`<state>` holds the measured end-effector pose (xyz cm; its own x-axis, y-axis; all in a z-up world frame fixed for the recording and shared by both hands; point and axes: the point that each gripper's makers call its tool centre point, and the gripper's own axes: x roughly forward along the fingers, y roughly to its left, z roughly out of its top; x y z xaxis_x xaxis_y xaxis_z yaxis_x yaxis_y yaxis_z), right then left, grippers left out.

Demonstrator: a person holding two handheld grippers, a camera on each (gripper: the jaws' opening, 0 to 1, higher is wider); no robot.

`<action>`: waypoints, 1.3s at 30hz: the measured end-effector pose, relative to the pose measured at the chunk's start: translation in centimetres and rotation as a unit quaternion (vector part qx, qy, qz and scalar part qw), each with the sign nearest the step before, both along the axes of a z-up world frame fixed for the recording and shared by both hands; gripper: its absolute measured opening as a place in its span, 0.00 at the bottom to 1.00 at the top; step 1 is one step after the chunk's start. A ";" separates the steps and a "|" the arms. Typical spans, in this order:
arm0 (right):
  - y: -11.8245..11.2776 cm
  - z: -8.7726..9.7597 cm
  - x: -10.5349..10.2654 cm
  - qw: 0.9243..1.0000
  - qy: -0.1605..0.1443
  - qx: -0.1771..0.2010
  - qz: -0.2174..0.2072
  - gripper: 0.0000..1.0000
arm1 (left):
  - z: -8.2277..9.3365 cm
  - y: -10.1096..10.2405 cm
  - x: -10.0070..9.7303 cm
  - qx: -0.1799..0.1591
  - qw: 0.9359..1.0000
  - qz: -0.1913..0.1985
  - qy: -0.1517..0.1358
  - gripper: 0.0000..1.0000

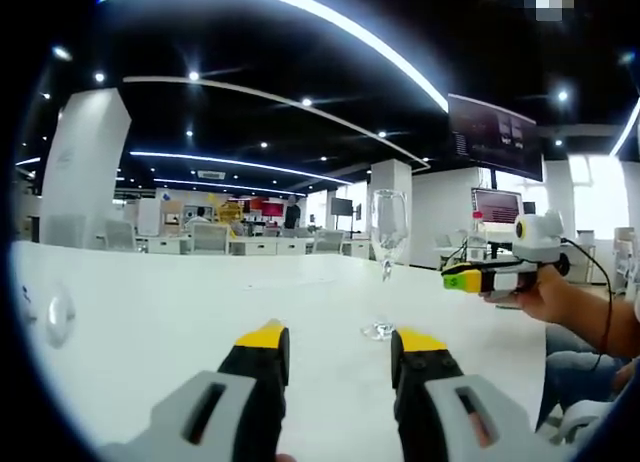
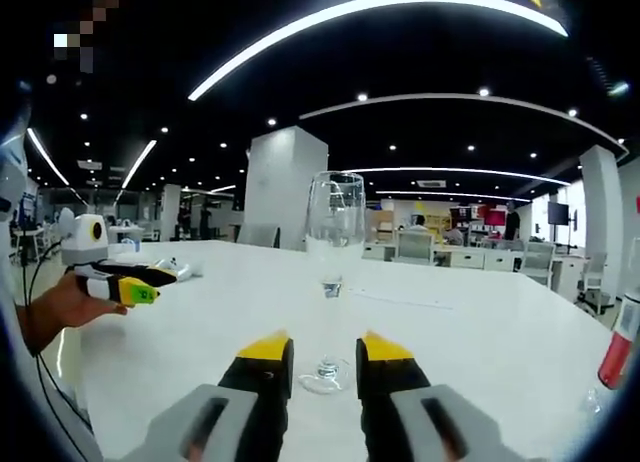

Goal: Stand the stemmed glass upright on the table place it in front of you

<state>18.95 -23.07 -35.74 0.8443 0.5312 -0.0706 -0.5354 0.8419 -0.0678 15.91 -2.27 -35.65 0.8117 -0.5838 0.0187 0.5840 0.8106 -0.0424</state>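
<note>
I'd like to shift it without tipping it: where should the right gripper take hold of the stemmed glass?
Probably the thin stem, low down. The stemmed glass stands upright on the white table, and the right gripper already faces it level, its open fingers either side of the foot.

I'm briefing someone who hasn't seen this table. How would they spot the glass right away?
Look at the big white table. The glass stands upright near its front edge, just ahead of the right tool with its open jaws either side of the foot. It is clear and tall, on a thin stem, unlike the red-capped bottle at the far right.
</note>
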 end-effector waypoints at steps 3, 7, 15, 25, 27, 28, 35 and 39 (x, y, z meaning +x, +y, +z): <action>0.0 0.0 0.1 1.000 -0.001 -0.002 -0.001 0.28 | 0.0 0.1 0.0 0.000 1.000 0.001 -0.001 0.41; 0.0 -0.1 0.3 1.000 0.000 -0.001 -0.002 0.28 | 0.1 0.1 0.0 -0.001 1.000 0.002 -0.001 0.41; 0.3 -0.1 0.8 1.000 0.002 0.002 -0.001 0.28 | 0.0 0.3 0.2 -0.002 1.000 0.004 -0.001 0.41; 1.2 0.0 2.4 1.000 0.002 0.002 0.004 0.28 | -0.1 0.6 0.5 -0.003 1.000 0.010 0.001 0.41; 1.4 -0.1 2.8 1.000 0.003 0.002 0.004 0.28 | -0.2 0.7 0.5 -0.004 1.000 0.010 0.002 0.41; 1.5 -0.1 3.0 1.000 0.004 0.003 0.005 0.28 | -0.2 0.7 0.5 -0.004 1.000 0.010 0.002 0.41; 2.3 -0.3 4.2 1.000 0.008 0.005 0.008 0.28 | -0.1 0.9 0.7 -0.004 1.000 0.011 0.000 0.41; 2.9 -0.3 4.9 1.000 0.007 0.004 0.011 0.28 | -0.1 0.9 0.8 -0.005 1.000 0.010 0.000 0.41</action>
